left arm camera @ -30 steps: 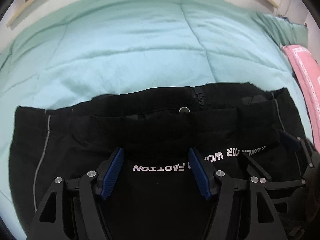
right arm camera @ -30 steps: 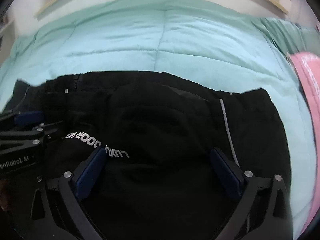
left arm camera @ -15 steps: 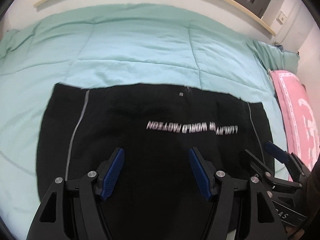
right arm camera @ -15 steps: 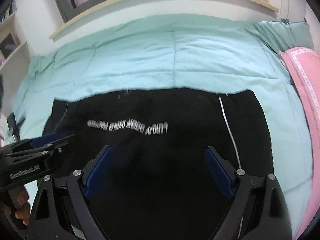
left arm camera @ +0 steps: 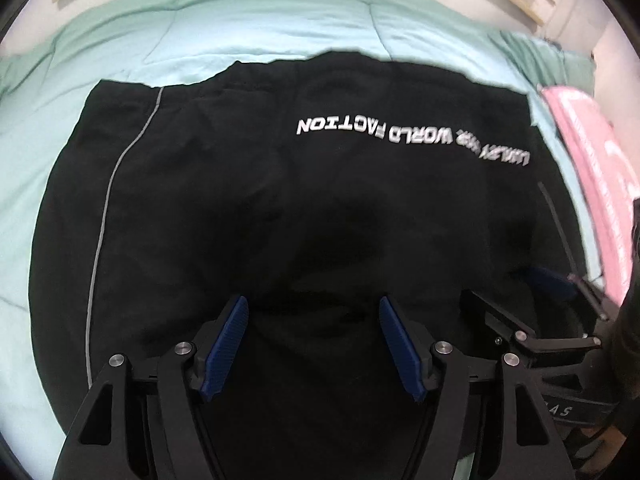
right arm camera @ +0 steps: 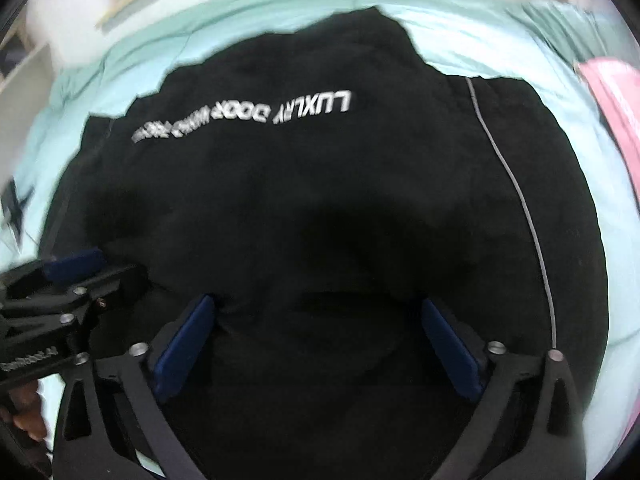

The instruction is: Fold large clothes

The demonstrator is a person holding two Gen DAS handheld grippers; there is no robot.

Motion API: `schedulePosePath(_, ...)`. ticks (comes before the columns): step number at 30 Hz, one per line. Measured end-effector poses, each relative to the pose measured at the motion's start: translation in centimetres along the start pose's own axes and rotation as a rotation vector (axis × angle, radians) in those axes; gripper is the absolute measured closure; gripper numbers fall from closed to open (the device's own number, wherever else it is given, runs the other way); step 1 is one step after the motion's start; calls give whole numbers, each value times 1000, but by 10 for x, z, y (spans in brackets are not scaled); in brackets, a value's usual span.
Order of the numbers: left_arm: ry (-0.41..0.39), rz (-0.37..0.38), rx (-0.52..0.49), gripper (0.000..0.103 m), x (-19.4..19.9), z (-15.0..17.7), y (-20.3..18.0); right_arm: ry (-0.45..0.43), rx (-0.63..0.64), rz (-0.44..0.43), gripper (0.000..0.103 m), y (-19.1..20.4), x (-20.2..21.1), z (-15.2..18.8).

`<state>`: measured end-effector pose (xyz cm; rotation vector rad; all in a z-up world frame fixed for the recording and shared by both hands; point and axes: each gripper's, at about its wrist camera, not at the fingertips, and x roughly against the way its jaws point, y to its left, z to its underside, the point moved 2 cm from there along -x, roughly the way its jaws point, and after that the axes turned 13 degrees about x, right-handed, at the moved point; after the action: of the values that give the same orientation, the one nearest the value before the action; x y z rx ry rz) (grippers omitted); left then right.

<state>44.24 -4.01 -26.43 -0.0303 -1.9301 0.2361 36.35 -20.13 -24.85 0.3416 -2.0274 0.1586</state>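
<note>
Lying across the mint-green quilt [left arm camera: 248,28], the black garment [left arm camera: 280,208] is now showing as one broad dark slab with its white lettering [left arm camera: 412,138] reading upside down and sitting further up the cloth than a second ago, when a lapped waistband edge and a snap were showing above it; those are no longer in sight, so a fold seems to have been laid over and both tools are drawing back from it. At the left, a grey piping line [left arm camera: 108,208] is running down the garment's side. The left gripper [left arm camera: 314,340] is hanging over the near part of the cloth, its blue pads standing moderately apart with nothing pinched between them. To the right, the right gripper [right arm camera: 320,344] is spread as wide as it goes, its jaws having just been opening, and only flat fabric lies beneath the gap, not gripped. Further right, a pink cloth [left arm camera: 592,168] is lying along the quilt's edge. Judging by this, one fold is down and the next is probably calling for a fresh grasp on an edge.
</note>
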Motion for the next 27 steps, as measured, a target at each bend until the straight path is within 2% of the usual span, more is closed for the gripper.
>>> schedulePosePath(3, -15, -19, -25, 32, -4, 2, -3, 2, 3, -18, 0, -2, -3, 2)
schedulePosePath(7, -27, 17, -2, 32, 9, 4, 3, -14, -18, -68, 3, -9, 16, 4)
schedulePosePath(8, -25, 23, 4, 32, 12, 5, 6, -30, -42, -102, 3, -13, 24, 9)
schedulePosePath(13, -33, 71, 82, 32, 41, 19, 44, -86, -124, -189, 4, -45, 59, 39)
schedulePosePath(16, -62, 60, 70, 31, 64, 33, 68, -103, -116, -212, 4, -63, 80, 58)
schedulePosePath(19, -88, 43, 46, 28, 80, 46, 96, -79, -111, -199, 4, -80, 90, 73)
schedulePosePath(21, -82, 52, 88, 26, 85, 55, 118, -76, -156, -199, 4, -98, 92, 90)
schedulePosePath(25, -64, 100, 300, 25, 83, 63, 186, -80, -359, -237, 4, -146, 88, 112)
schedulePosePath(27, -64, 109, 372, 25, 80, 66, 209, -74, -422, -251, 4, -162, 81, 123)
